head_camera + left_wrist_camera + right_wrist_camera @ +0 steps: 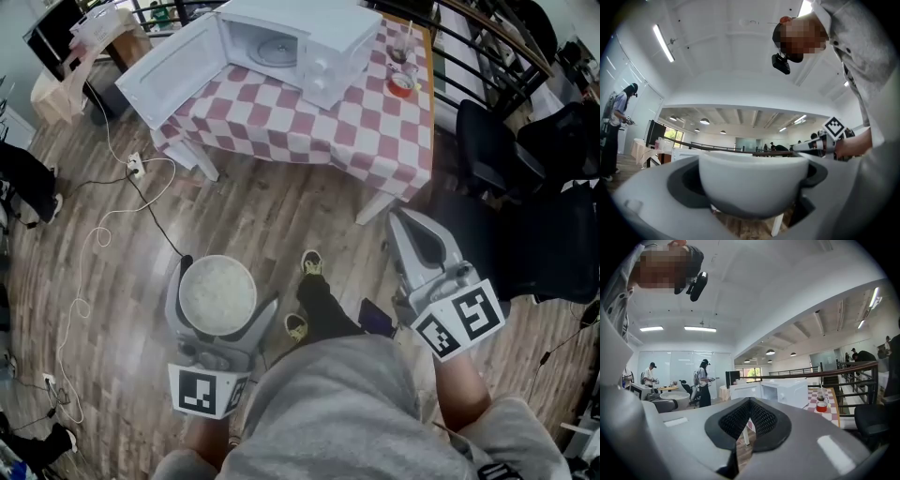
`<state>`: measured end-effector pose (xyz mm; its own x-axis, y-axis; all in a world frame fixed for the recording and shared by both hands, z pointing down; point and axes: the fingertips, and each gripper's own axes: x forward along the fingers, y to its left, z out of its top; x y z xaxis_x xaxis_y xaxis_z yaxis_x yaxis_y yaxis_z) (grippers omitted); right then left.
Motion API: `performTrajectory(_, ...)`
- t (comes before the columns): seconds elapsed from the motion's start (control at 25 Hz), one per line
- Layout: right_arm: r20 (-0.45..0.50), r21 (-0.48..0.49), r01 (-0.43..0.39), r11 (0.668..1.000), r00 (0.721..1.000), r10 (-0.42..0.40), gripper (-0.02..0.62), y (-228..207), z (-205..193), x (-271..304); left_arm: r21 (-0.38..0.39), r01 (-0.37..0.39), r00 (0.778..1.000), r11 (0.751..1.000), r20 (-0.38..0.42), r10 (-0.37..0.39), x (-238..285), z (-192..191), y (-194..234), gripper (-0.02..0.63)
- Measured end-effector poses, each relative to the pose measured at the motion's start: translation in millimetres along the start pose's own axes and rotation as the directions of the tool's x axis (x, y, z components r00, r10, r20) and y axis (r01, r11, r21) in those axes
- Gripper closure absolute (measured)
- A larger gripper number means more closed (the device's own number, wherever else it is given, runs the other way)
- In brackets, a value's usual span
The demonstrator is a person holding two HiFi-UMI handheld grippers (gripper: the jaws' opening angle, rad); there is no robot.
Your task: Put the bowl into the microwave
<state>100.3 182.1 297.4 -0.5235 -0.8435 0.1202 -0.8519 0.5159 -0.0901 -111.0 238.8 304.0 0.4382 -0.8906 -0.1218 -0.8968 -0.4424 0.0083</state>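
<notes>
clasping the white bowl [217, 296] are the left gripper [225, 284] fingers; right gripper [400, 221] fingers clenched, empty; microwave [330, 26] open.

Grey sweatshirt [328, 412], black trousers [323, 305], yellow-trimmed shoes [311, 262], pale grey left tongs [228, 281], right tongs [401, 225], black-and-white marker cubes [459, 323].

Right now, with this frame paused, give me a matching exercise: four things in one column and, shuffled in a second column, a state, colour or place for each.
Things:
1. bowl
2. microwave door
3. right claw
4. tablecloth

Descriptions:
A. shut, with nothing in it
B. red and white checks
C. held in the left claw
D. swung open

Pairs: 1-C, 2-D, 3-A, 4-B
</notes>
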Motion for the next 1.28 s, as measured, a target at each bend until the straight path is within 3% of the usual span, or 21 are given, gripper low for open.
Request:
performTrajectory(0.84,-0.010,0.047,-0.076,0.996,0.997,0.076,0.601,-64,11,158,0.020,-0.006,1.000,1.000,-0.017,0.007,146,-13,73,0.071)
performTrajectory(1.28,0.004,0.049,-0.109,0.993,0.994,0.109,0.601,-106,28,210,0.030,-0.006,0.999,1.000,-0.041,0.008,216,-16,87,0.071)
